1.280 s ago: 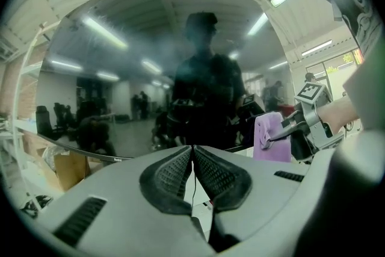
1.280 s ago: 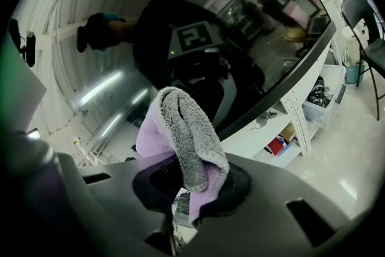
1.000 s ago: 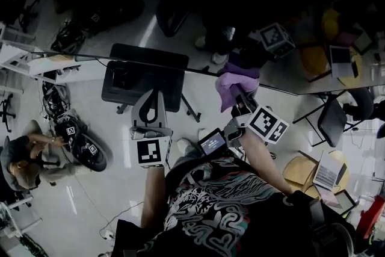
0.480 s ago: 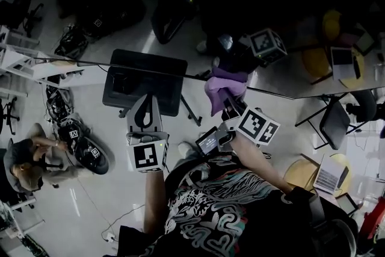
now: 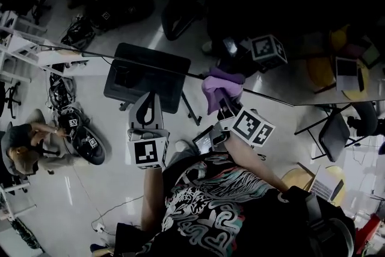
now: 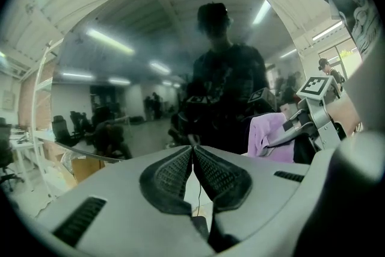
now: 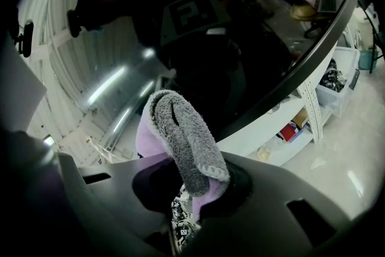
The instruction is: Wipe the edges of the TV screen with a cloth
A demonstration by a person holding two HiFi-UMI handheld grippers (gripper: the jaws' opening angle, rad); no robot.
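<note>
The right gripper has its jaws clamped on the purple and grey cloth. The cloth sits on the thin edge of the TV screen. Compared with 1 second ago, the cloth has moved a little to the person's left along this edge, closer to the dark stand below it. I judge that a wiping stroke along this edge is in progress, and most of the edge to the left is still to be done. From the right gripper view I cannot tell for sure if the cloth presses on the glass or only on the frame. The left gripper hangs near the same edge with its jaws together and nothing between them.
</note>
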